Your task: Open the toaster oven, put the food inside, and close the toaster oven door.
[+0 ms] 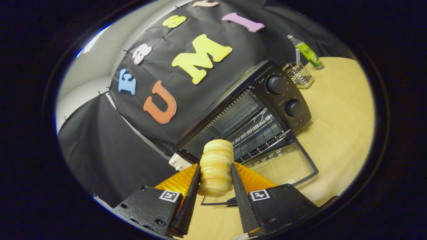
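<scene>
A ridged, tan bread roll (216, 166) stands between my two fingers, and my gripper (216, 171) is shut on it, held above the wooden table. Beyond the fingers sits a black toaster oven (247, 113) with its glass door (283, 163) folded down flat onto the table. Inside the oven, a wire rack (257, 136) shows in the open cavity. The roll's far end hangs just in front of the oven's mouth, over the left part of the lowered door. Two round knobs (277, 85) sit on the oven's right-hand panel.
A wire basket (298, 75) stands behind the oven's right side, and a green bottle (308, 53) lies beyond it. The light wooden table (340, 116) stretches to the right of the oven. Black cloth wall rises behind and to the left.
</scene>
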Demonstrator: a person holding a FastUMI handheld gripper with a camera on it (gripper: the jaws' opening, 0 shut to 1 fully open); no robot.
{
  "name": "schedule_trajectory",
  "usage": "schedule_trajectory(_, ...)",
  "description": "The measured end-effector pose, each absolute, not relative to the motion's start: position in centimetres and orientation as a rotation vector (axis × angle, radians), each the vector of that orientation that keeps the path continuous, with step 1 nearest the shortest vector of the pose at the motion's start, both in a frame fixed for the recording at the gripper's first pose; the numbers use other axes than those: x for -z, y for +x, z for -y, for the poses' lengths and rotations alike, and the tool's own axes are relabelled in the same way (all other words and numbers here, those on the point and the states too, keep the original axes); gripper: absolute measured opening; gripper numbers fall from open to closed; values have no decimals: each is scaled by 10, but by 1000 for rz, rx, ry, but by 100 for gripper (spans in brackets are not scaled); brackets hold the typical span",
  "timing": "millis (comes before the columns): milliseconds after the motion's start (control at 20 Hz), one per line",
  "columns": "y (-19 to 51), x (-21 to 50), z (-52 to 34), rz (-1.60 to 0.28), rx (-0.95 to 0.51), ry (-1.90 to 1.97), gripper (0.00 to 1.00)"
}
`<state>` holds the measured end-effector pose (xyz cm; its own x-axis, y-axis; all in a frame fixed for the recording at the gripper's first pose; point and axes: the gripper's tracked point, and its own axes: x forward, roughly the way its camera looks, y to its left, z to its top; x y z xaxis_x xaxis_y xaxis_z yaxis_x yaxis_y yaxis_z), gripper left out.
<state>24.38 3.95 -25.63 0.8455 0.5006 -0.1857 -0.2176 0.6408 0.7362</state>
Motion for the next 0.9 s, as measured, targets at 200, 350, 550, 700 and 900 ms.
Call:
schedule_trajectory(200, 295, 258, -20, -358, -370, 766, 62)
schedule_trajectory(350, 333, 246, -18, -272, -348, 703, 62)
schedule_trajectory(550, 356, 240, -26, -205, -368, 586, 74)
schedule_trajectory(700, 361, 237, -25, -193, -344, 551, 85)
schedule_trajectory(900, 361, 247, -33, -244, -347, 470, 100)
